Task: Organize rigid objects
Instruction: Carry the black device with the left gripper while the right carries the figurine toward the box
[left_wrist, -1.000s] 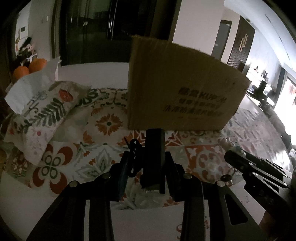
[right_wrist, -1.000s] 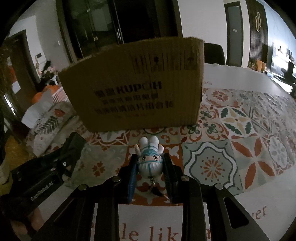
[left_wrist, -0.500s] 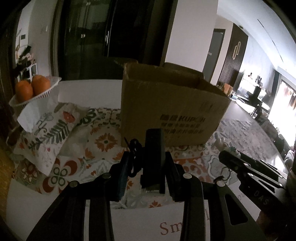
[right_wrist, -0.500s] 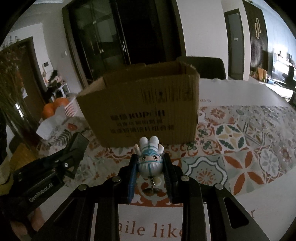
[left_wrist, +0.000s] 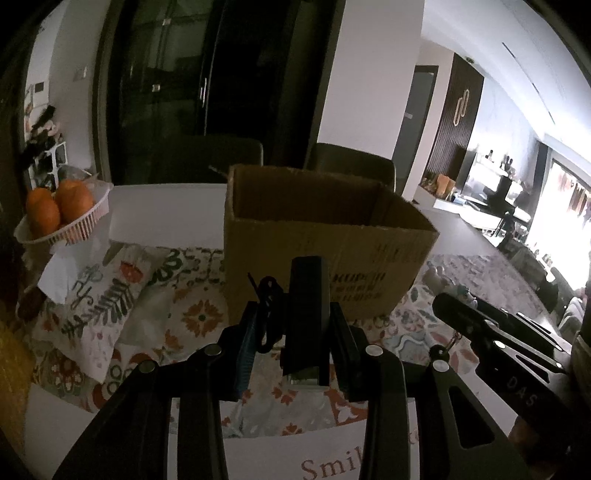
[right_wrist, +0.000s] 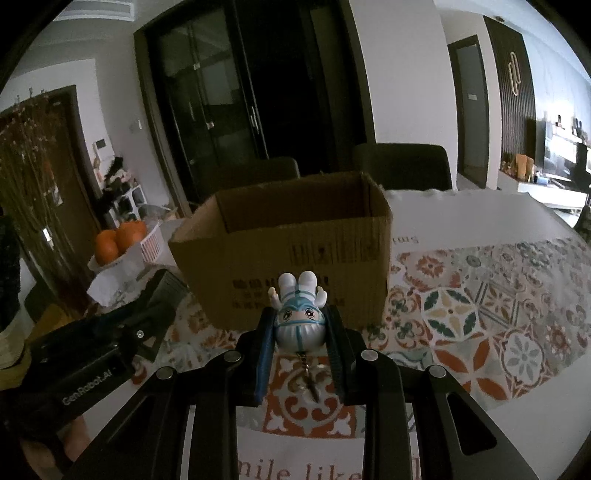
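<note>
My left gripper (left_wrist: 295, 325) is shut on a long black block (left_wrist: 306, 317) with a thin black cord looped at its left side. My right gripper (right_wrist: 300, 328) is shut on a small white and blue toy figure (right_wrist: 298, 318), upside down, with a key ring chain hanging under it. An open brown cardboard box (left_wrist: 325, 243) stands on the patterned tablecloth just beyond both grippers; in the right wrist view the cardboard box (right_wrist: 291, 254) shows its inside walls, and its floor stays hidden. Each gripper hangs above the table, short of the box.
A white basket of oranges (left_wrist: 59, 214) sits at the far left beside a floral cushion (left_wrist: 99, 299). Dark chairs (right_wrist: 402, 166) stand behind the box. The patterned cloth (right_wrist: 498, 306) spreads to the right over the white table.
Both grippers have risen with their objects still held. The box now sits lower in both views and its open top and inner walls have come into sight.
</note>
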